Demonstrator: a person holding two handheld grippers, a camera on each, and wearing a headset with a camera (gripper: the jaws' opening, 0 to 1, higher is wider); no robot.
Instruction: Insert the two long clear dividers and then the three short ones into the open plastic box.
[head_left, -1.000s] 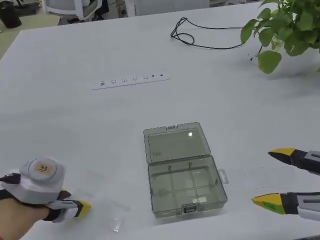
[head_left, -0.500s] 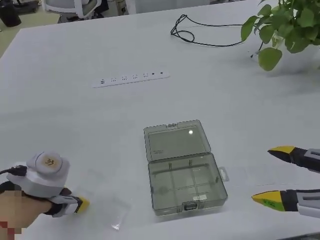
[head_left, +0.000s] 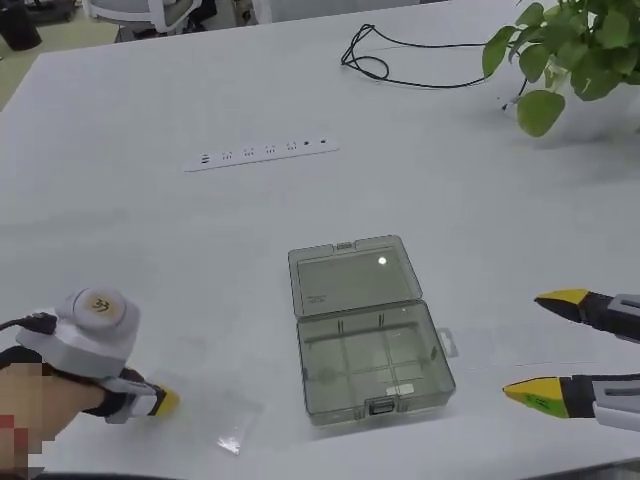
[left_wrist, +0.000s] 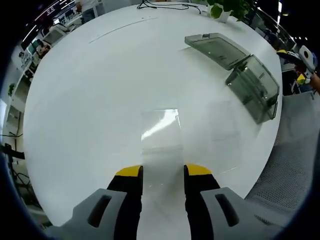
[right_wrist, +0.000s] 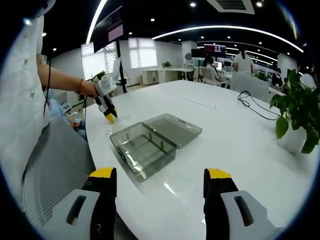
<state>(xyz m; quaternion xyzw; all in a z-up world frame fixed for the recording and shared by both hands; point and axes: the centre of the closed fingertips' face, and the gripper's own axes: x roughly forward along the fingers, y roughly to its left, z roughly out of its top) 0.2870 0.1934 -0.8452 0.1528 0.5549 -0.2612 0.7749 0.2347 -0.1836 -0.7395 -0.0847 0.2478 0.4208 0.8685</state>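
Our left gripper (left_wrist: 163, 172) has its yellow-tipped jaws parted by a narrow gap, low over the white table (left_wrist: 90, 100). A clear divider (left_wrist: 160, 131) lies flat on the table and runs from just ahead of the tips back into the gap; we cannot tell whether the jaws touch it. In the head view this gripper sits at lower left, with the divider a faint sheet just right of its tip. Our right gripper (head_left: 548, 348) is at the right edge, jaws spread wide and holding nothing. The open plastic box (head_left: 340, 410) stands at lower centre between the two grippers, its lid (head_left: 355, 272) laid back flat behind it. A power strip (head_left: 262, 155) lies above the box, and a plant (head_left: 570, 50) is at upper right.
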